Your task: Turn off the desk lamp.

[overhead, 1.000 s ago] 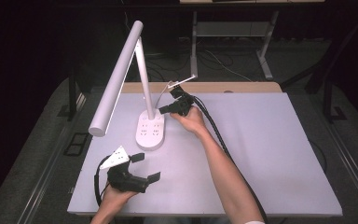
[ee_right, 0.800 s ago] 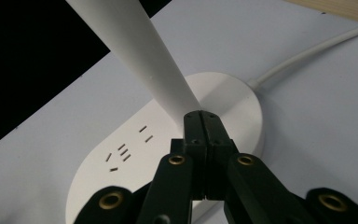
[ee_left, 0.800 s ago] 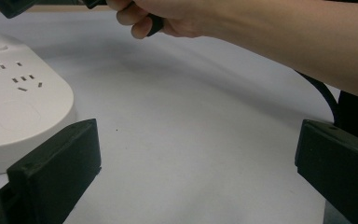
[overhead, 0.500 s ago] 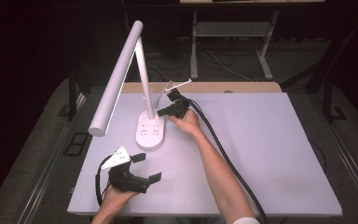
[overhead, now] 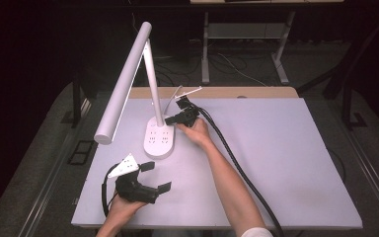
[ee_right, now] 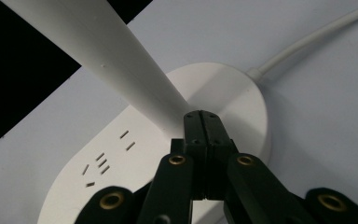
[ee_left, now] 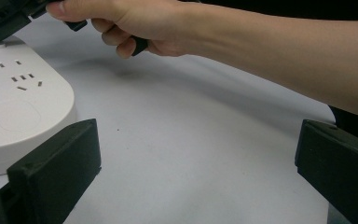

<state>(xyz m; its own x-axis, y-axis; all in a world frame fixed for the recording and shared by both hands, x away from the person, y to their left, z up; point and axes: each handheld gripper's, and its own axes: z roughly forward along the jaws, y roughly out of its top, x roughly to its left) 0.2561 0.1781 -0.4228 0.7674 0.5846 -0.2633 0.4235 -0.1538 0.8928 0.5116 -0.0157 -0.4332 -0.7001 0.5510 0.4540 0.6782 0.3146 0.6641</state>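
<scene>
right gripper (overhead: 170,119) at frame centre, jaws pressed together, tips at foot of lamp (overhead: 159,138) stem above white base. left gripper (overhead: 154,176) at lower left, jaws spread wide, resting on bench (overhead: 286,158), clear of base.

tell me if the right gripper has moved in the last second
Yes, slightly. In the high view the right gripper has crept left toward the lamp stem over the base, jaws closed.
</scene>
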